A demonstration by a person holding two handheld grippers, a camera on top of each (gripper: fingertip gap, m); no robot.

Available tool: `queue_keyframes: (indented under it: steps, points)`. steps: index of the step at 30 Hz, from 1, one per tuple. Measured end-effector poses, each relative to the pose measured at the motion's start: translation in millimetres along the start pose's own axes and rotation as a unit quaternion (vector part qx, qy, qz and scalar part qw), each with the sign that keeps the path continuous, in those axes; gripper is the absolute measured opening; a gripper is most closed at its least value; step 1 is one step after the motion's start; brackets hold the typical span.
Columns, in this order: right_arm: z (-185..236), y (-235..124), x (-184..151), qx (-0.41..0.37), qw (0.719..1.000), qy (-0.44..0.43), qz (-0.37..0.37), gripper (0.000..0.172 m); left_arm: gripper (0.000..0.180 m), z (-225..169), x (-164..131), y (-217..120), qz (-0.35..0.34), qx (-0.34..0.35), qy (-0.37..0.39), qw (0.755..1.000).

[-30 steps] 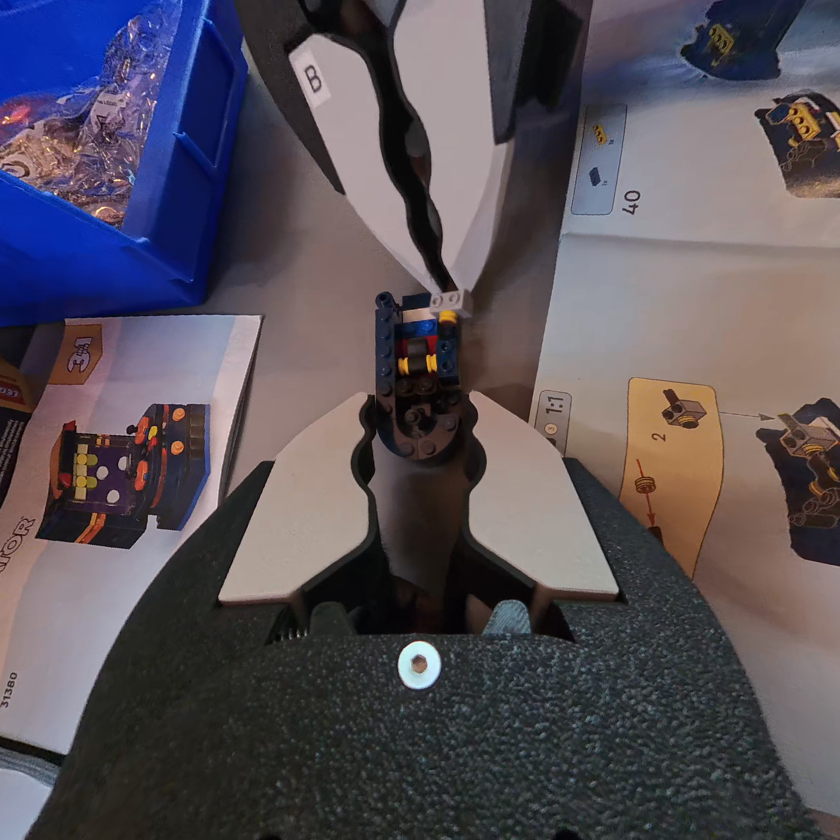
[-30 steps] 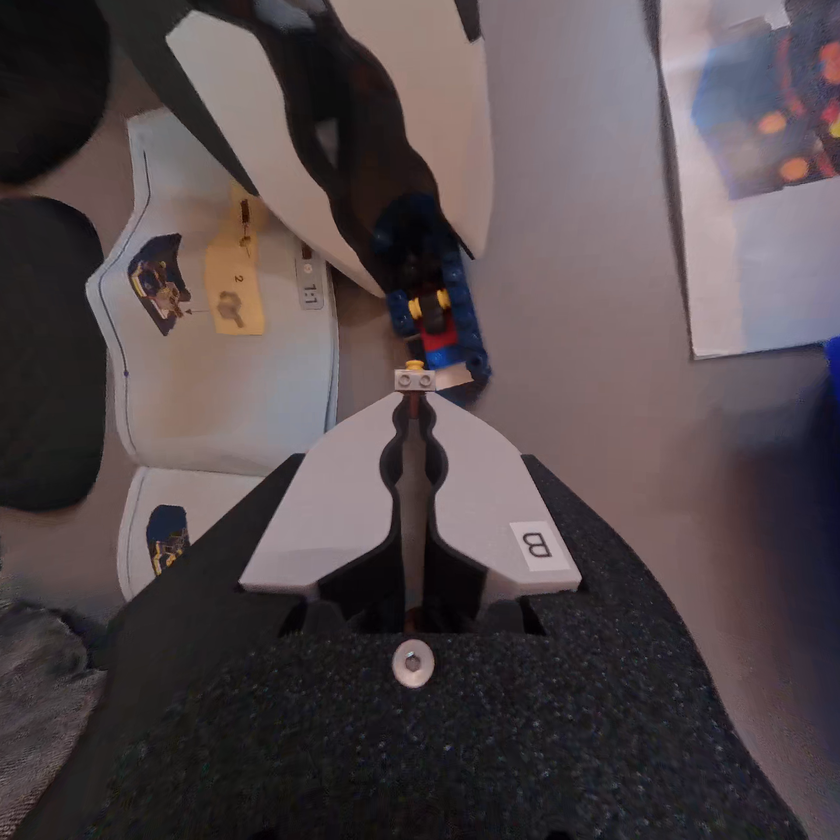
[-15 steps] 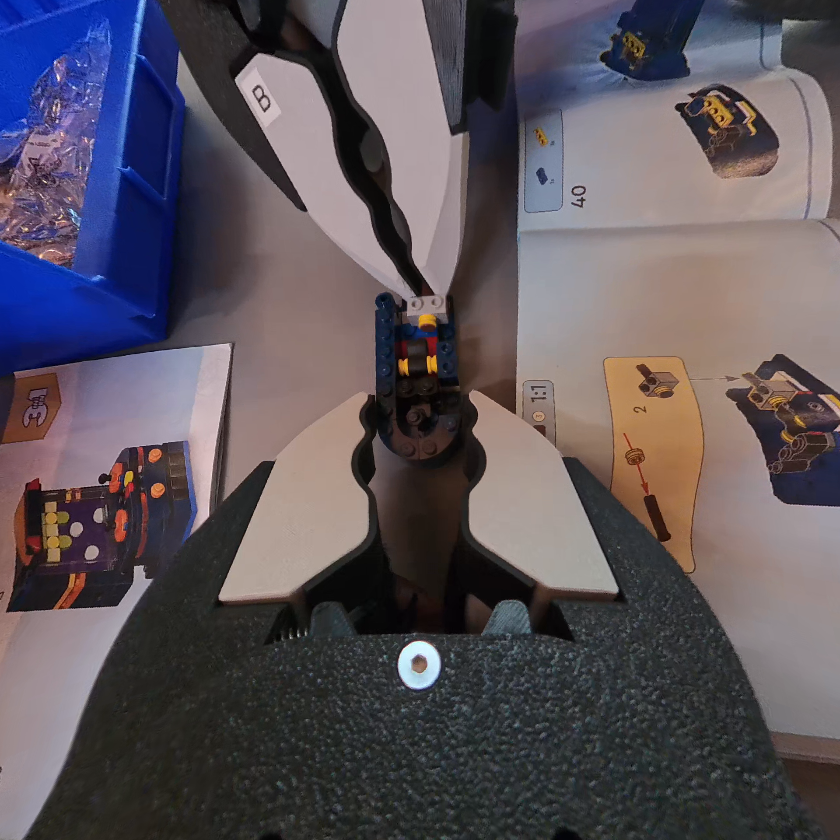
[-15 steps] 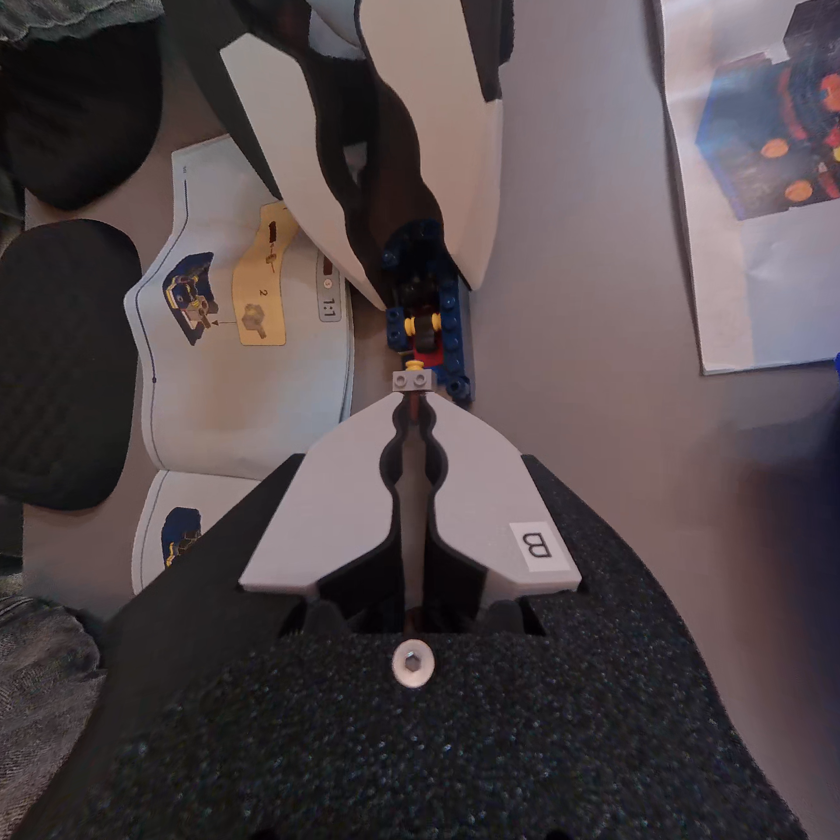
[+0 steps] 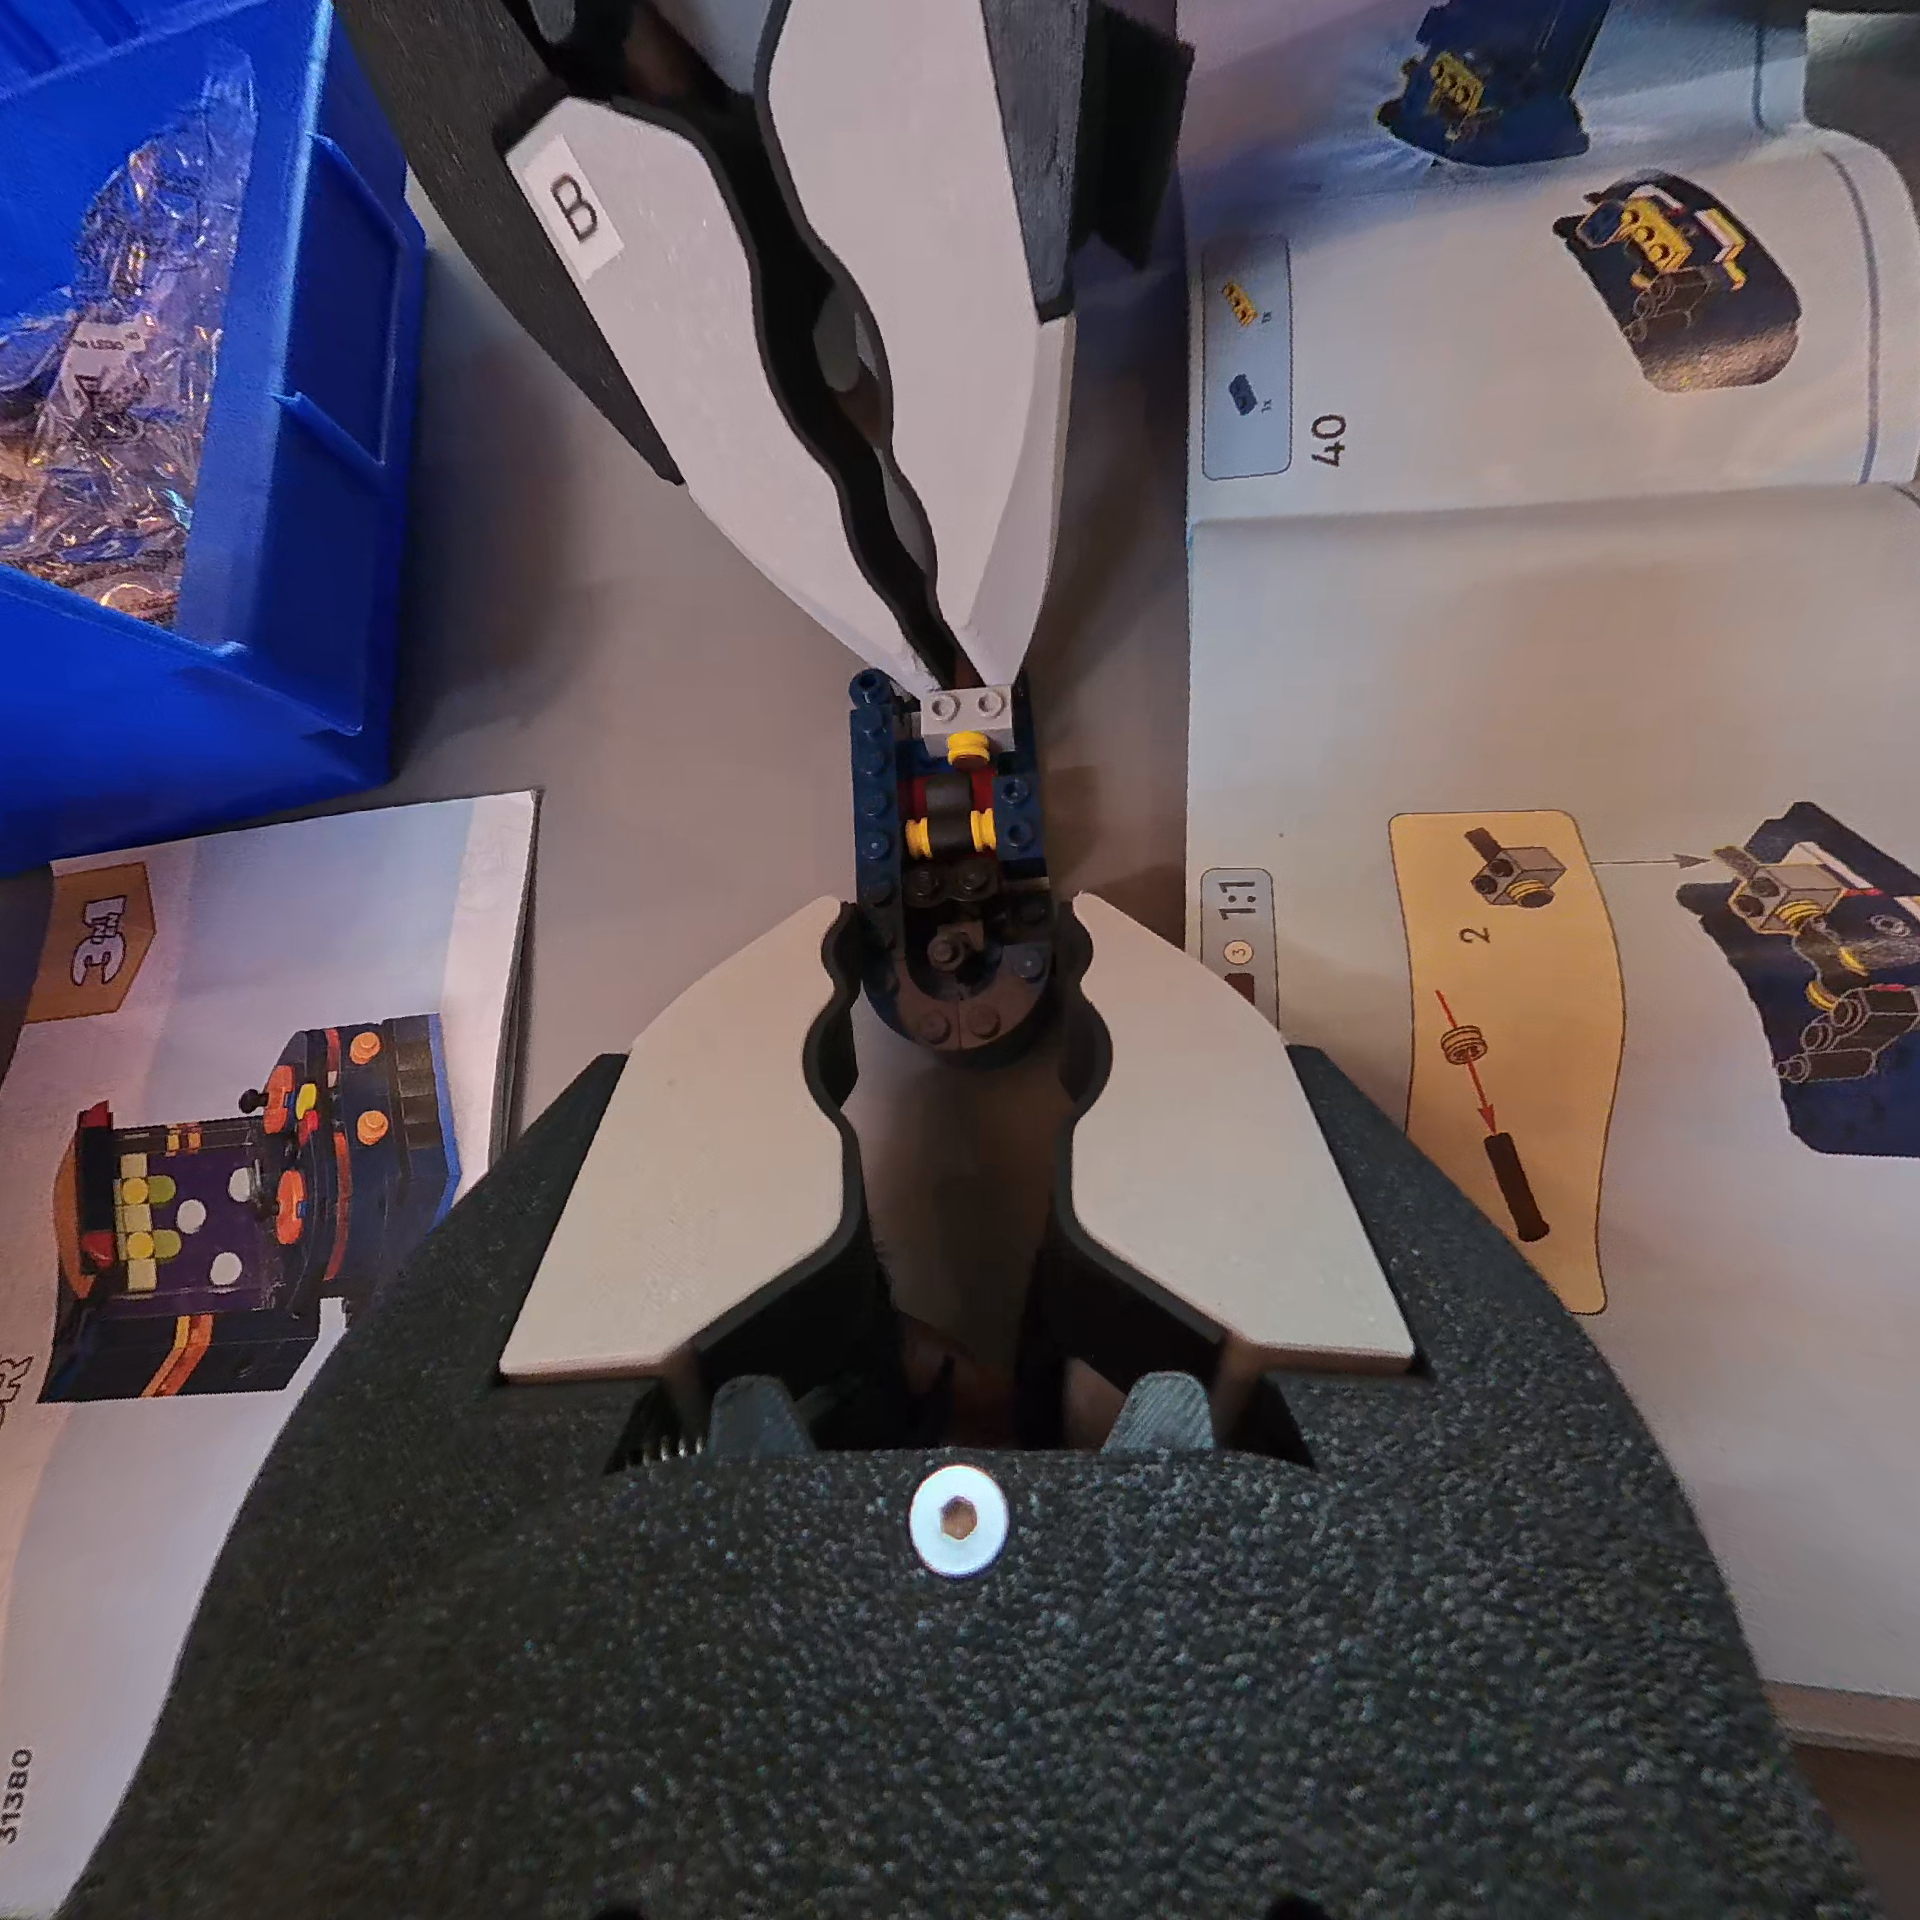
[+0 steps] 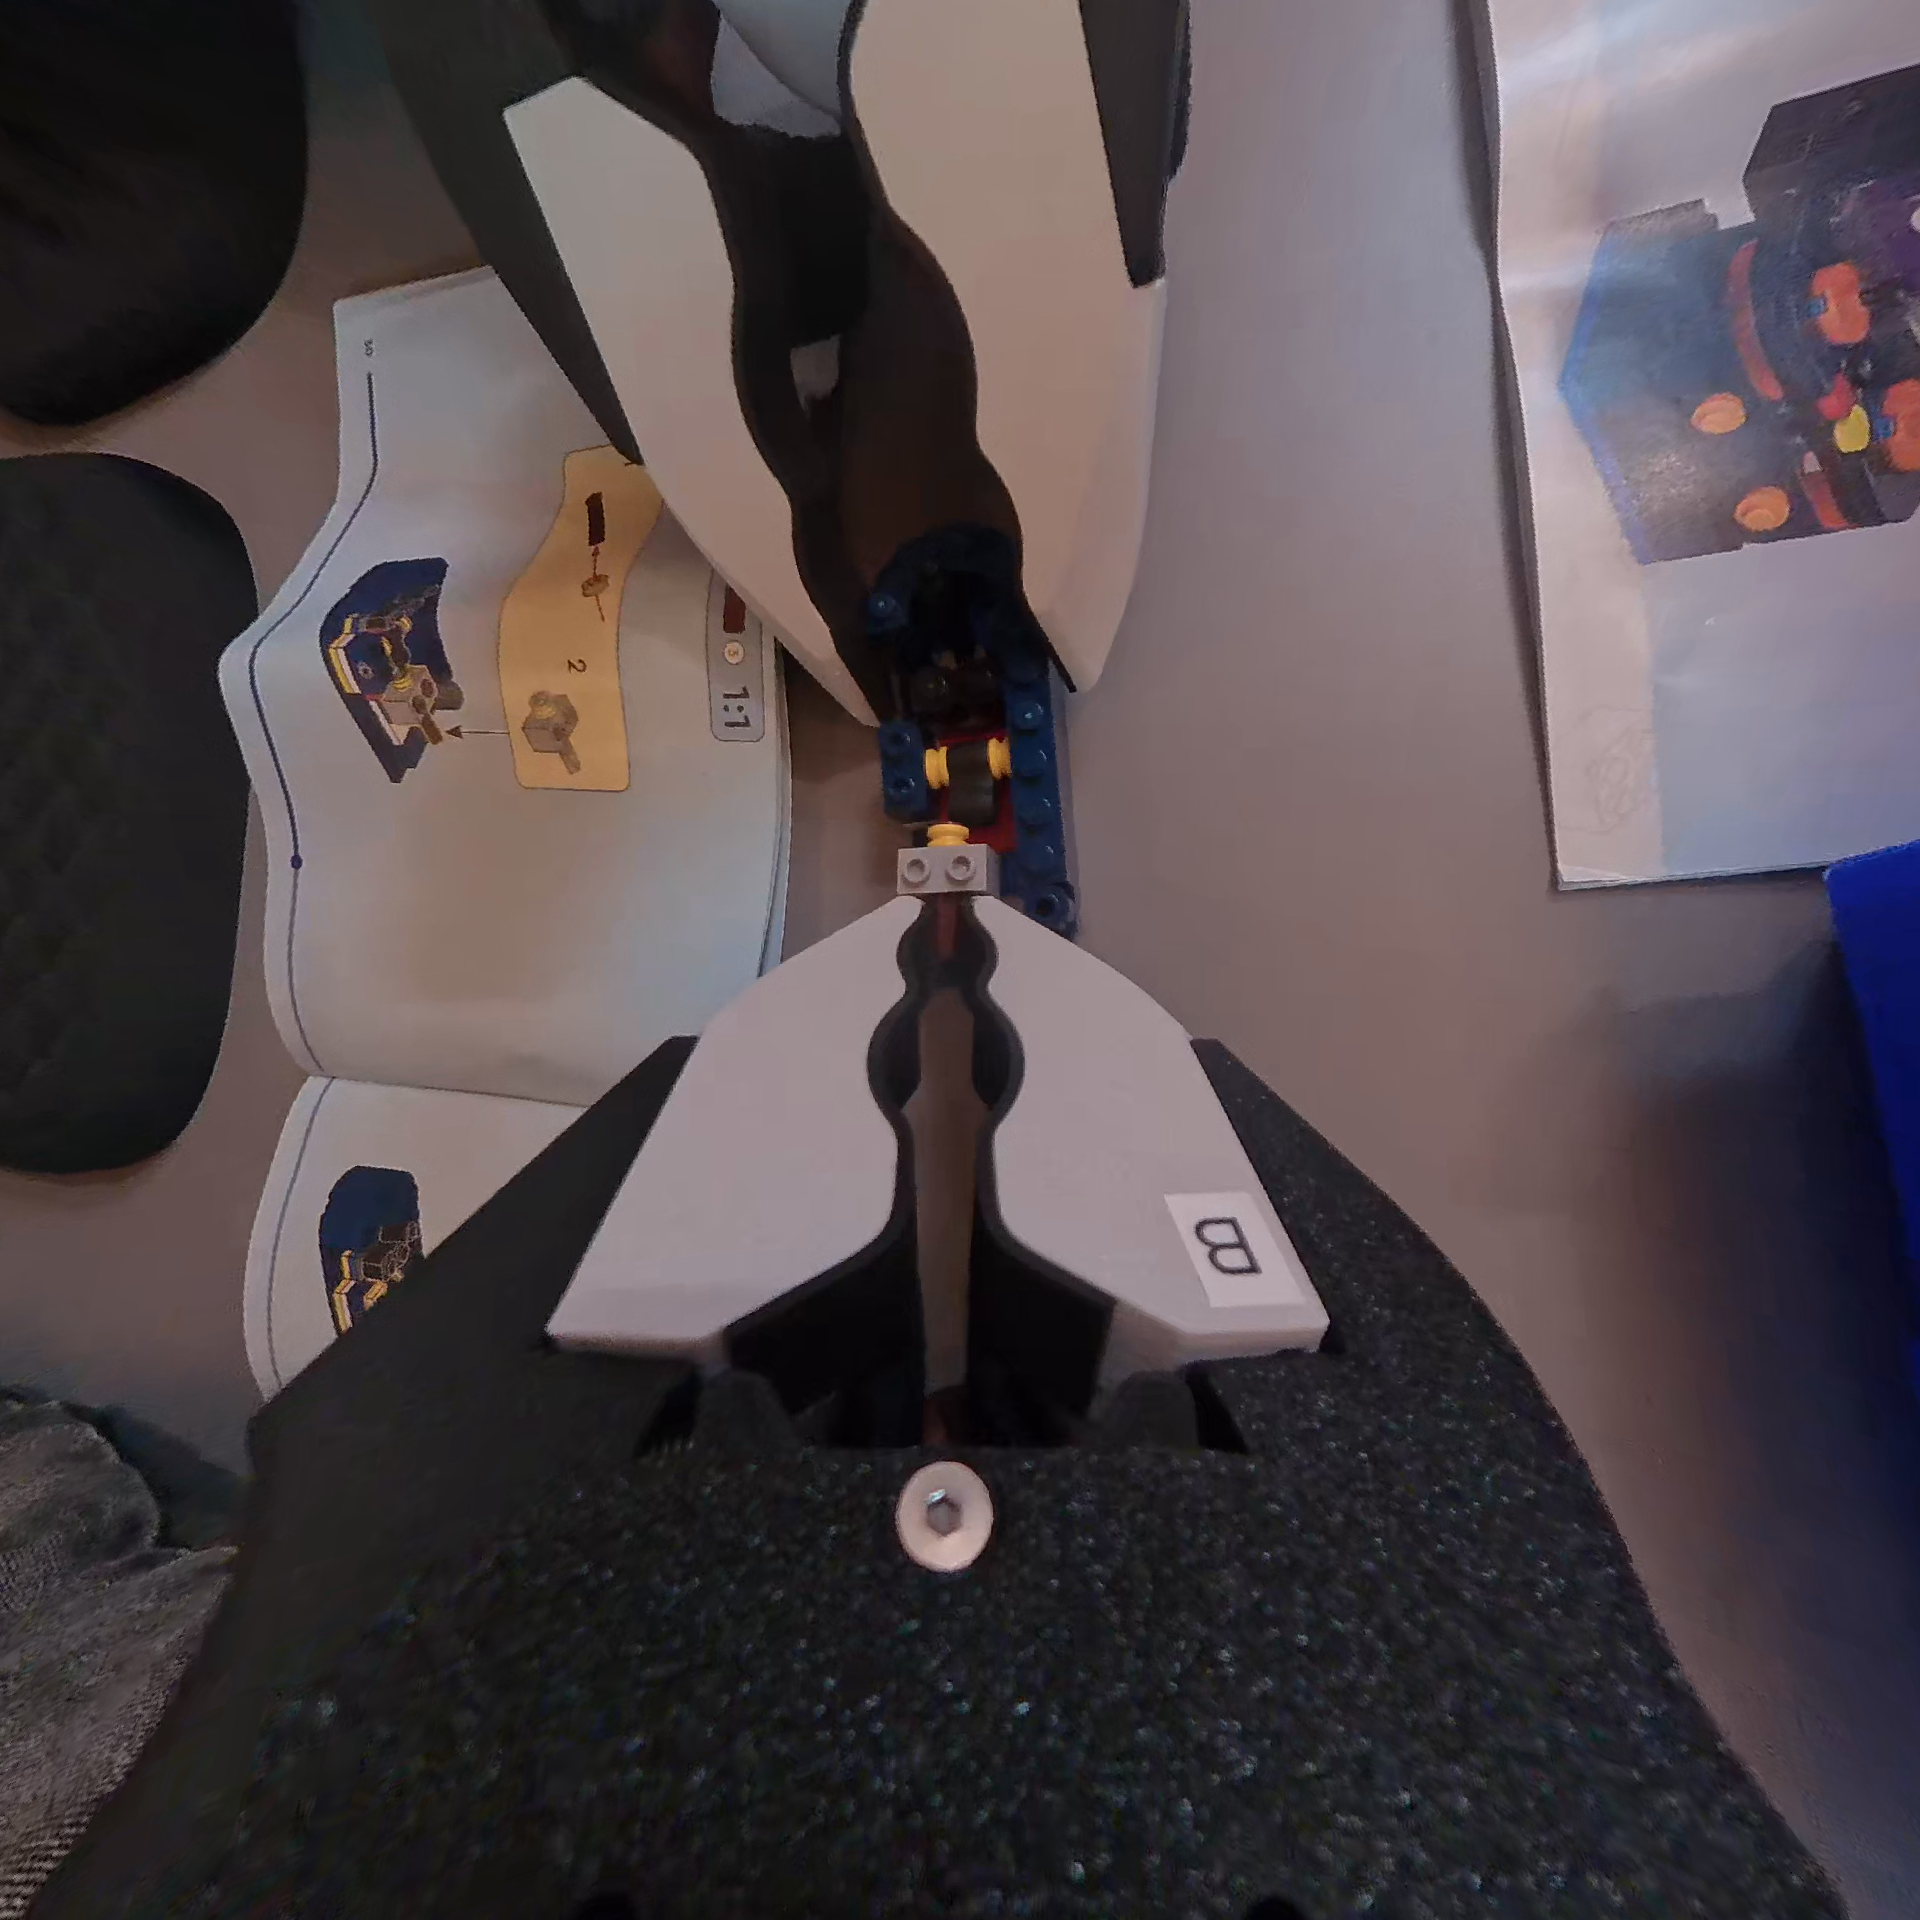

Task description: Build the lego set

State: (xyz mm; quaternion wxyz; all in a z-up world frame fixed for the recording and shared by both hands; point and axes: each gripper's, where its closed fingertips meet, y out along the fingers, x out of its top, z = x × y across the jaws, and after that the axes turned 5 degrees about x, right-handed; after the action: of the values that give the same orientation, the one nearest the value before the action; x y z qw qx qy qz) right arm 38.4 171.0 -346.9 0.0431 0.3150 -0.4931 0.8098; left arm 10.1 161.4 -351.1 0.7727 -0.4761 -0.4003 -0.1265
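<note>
The grey tabletop (image 5: 665,644) carries an open instruction booklet (image 5: 1558,644) at 3 o'clock in the left wrist view, a blue bin (image 5: 260,540) of clear bags at 10 o'clock and a closed booklet (image 5: 239,1091) at 8 o'clock. The left tool (image 5: 956,977) grips the rounded end of a dark blue brick assembly (image 5: 940,862), whose long axis runs 6 to 12 o'clock, pointing away toward the right tool (image 6: 940,914). That tool is closed on a thin dark red axle (image 6: 945,928) carrying a small grey brick (image 6: 942,868) and yellow bushing (image 6: 945,834), at the assembly's far end
</note>
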Motion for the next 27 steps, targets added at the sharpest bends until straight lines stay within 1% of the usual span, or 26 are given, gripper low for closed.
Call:
queue_keyframes:
  steps: [6, 9, 12, 20, 24, 25, 27]
  points:
    - [-0.8, -0.4, 0.6, -0.002, 1.0, -0.002, -0.003, 0.004, 0.037, -0.3, -1.9, 1.7, 0.006, 0.003, 0.004, 1.0]
    - [-0.8, 0.0, 0.3, -0.001, 1.0, -0.002, -0.004, 0.004, 0.041, -2.1, -1.9, 2.8, 0.008, -0.002, 0.001, 1.0]
    - [-0.2, 1.1, -0.5, 0.004, 1.0, -0.001, -0.002, 0.004, 0.049, -3.2, -0.4, 2.1, 0.006, -0.007, -0.007, 1.0]
    - [0.2, 2.2, -0.7, 0.009, 1.0, -0.001, -0.004, 0.004, 0.054, 2.3, 6.7, -4.2, -0.007, 0.006, -0.014, 1.0]
    - [0.1, 2.0, -1.6, 0.009, 1.0, 0.0, -0.003, 0.004, 0.051, 7.3, 13.4, -11.1, -0.022, 0.016, -0.023, 0.999]
    - [-0.4, 1.7, -1.4, 0.008, 1.0, 0.0, -0.005, 0.004, 0.048, 9.8, 16.7, -13.9, -0.029, 0.022, -0.027, 0.999]
    - [-1.1, 0.8, -0.3, 0.007, 1.0, -0.001, -0.012, 0.004, 0.037, 14.7, 24.4, -19.3, -0.041, 0.037, -0.03, 0.998]
